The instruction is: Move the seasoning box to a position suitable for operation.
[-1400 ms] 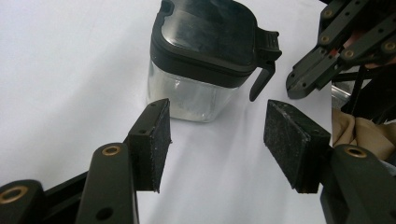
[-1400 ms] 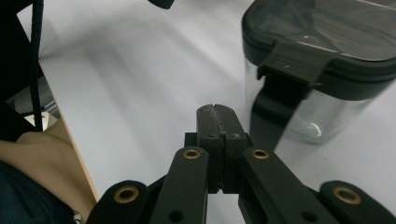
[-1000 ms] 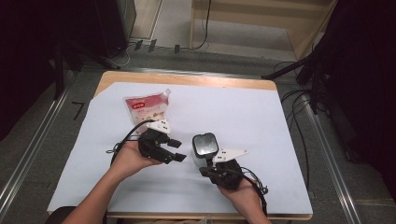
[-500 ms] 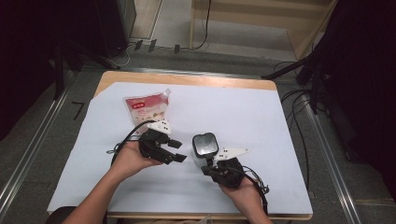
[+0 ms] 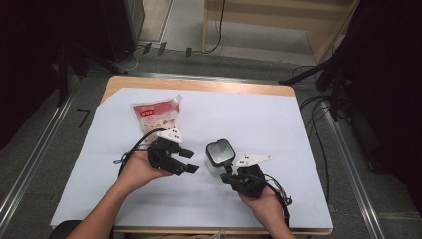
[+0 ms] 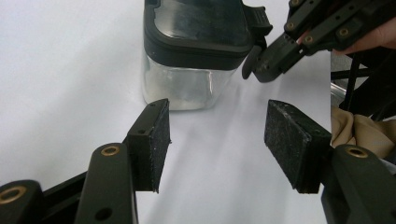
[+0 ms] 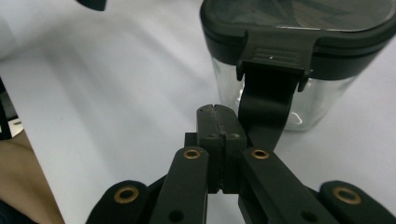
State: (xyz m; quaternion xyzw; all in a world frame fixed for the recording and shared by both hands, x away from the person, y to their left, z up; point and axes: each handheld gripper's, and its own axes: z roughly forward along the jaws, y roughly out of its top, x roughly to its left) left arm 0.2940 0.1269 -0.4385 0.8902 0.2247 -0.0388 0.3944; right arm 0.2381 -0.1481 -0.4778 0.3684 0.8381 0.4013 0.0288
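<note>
The clear square plastic jar with a black clip-lock lid (image 5: 219, 155) stands toward the table's near edge, between both grippers. The right gripper (image 7: 218, 122), jaws pressed together and empty, sits at the lid's latch; the step looks like unlatching, so it should next lever the latch up. The left gripper (image 6: 212, 140) waits half-open just beside the jar.

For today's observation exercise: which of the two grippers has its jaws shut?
The right gripper, by the clear jar: its pads meet. The left gripper shows a wide gap.
</note>
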